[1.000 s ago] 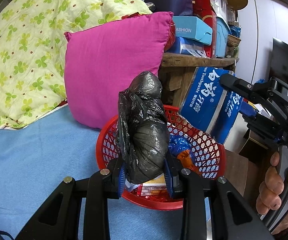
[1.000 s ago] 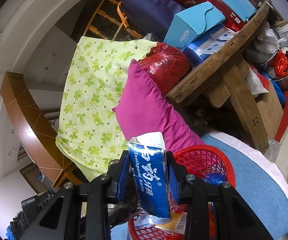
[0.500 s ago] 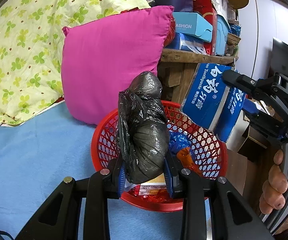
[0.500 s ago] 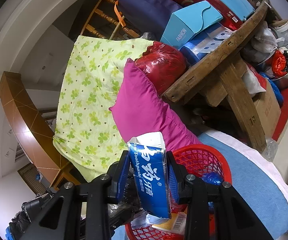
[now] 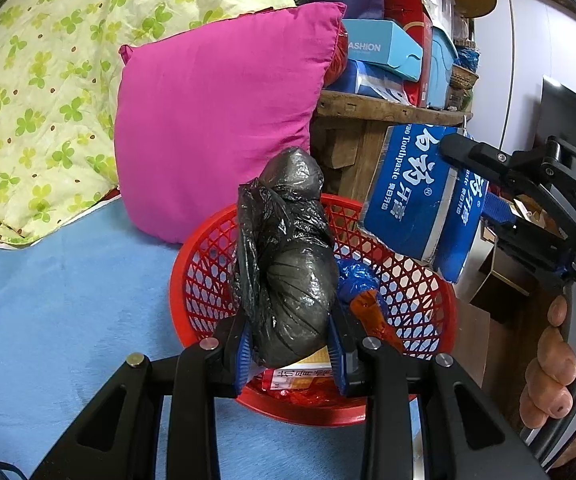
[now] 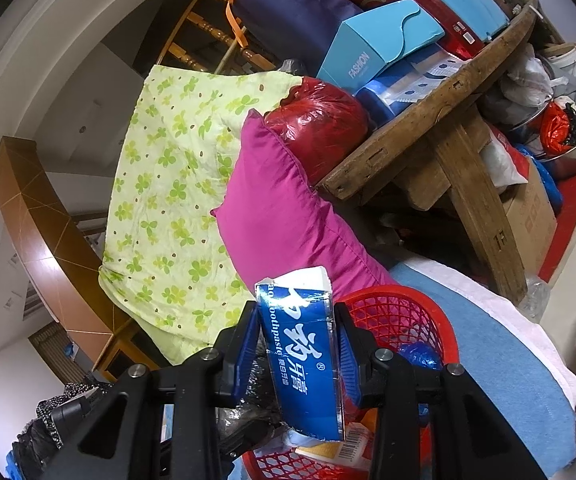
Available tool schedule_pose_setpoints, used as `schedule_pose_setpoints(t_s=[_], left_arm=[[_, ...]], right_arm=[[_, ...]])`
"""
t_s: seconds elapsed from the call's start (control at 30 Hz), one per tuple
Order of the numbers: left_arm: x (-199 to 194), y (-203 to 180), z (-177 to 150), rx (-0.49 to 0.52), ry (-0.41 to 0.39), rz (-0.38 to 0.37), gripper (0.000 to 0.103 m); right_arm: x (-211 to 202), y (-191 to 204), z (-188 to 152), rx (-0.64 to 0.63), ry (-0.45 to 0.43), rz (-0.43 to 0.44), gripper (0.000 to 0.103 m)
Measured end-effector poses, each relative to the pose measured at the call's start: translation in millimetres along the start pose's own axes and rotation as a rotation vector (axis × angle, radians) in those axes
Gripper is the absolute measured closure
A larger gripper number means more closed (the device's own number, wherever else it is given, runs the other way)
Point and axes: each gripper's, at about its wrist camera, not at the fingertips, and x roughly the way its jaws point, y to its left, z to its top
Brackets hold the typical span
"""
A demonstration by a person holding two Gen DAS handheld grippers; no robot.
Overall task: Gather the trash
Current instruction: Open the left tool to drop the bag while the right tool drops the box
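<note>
My left gripper is shut on a crumpled black plastic bag, which stands upright between the blue pads. It is held over the near side of a red mesh basket. My right gripper is shut on a blue toothpaste box. In the left wrist view this toothpaste box hangs tilted above the basket's right rim. The basket holds a blue wrapper, an orange wrapper and a red and yellow packet.
The basket rests on a blue bedsheet, with a magenta pillow and a green-patterned quilt behind it. A wooden table stacked with boxes stands to the right. A person's hand grips the right gripper's handle.
The left gripper with the bag has edged slightly closer to the basket. Both grips look the same, and the toothpaste box has barely moved.
</note>
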Motion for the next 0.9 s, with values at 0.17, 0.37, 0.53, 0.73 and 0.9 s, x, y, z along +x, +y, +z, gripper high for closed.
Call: schedule_pose_setpoints(t_s=[0.17,0.37,0.53,0.73,0.9], left_arm=[[2.0,2.7,-1.9,-0.005,0.0,-0.01,0.069],[4.7,5.0,-3.7,-0.013,-0.002,-0.016,0.062],[1.2,10.6,-5.2,-0.026,-0.028,-0.001,0.041],[-6.7,22.3,-9.0,-0.039,-0.056,0.047,0.023],[-13.8,30.8,-16.4,-0.061,-0.045,0.072,0.013]], right_arm=[[3.3,-0.4,0.5,0.0,0.006,-0.005,0.063],[6.7,-2.9,0.9,0.004,0.012,-0.006,0.052],[7.6,0.7,0.7,-0.017,0.012,0.002,0.047],[8.1,5.9,-0.1,-0.046,0.007,0.014,0.047],[8.8,6.0,-0.5,-0.045,0.009,0.014,0.047]])
